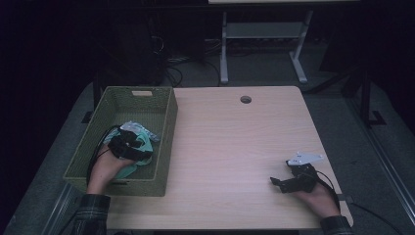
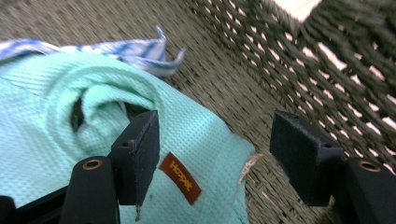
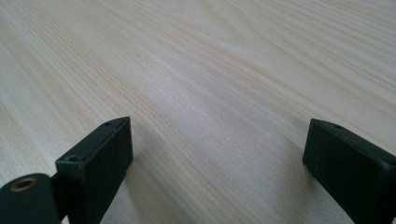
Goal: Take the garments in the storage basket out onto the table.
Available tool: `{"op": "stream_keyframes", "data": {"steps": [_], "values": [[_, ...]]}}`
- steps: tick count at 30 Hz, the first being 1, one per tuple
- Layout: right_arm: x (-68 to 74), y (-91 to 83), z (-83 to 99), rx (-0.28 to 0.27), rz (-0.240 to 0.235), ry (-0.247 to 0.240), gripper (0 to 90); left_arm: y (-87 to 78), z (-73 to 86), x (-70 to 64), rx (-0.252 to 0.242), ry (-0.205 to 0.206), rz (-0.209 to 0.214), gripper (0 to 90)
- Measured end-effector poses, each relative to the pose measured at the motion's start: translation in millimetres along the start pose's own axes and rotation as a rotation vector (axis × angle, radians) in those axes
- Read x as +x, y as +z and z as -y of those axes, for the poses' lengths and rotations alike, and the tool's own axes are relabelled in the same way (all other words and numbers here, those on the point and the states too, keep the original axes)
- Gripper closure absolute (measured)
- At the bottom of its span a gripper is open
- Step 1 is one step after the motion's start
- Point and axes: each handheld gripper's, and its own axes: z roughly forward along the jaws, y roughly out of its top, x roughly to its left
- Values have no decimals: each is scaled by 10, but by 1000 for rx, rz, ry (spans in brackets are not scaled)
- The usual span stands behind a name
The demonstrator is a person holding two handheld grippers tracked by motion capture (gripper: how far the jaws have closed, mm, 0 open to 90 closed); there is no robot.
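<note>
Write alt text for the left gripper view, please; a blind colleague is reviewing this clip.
The left gripper, jaws open, hovers over a mint-green cloth lying in a woven basket; one jaw is over the cloth, the other over the basket floor. A brown label with orange lettering is sewn near the cloth's edge, and a blue-and-white striped cloth lies behind.

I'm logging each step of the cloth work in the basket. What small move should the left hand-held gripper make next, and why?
Probably shut the left hand-held gripper: its jaws stand open over the mint cloth's edge in the basket, nothing held yet.
</note>
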Motion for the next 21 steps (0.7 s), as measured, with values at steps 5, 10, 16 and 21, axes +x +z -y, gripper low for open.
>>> {"op": "stream_keyframes", "data": {"steps": [5, 10, 16, 21], "values": [[0, 0, 0, 0, 0, 0, 80, 38, -6, -12, 45, 23, 11, 327], [0, 0, 0, 0, 0, 0, 80, 93, -1, -25, 101, 24, 9, 326], [0, 0, 0, 0, 0, 0, 80, 144, -1, -42, 152, 35, 3, 321], [0, 0, 0, 0, 0, 0, 80, 184, 9, -39, 183, 26, -6, 319]]}}
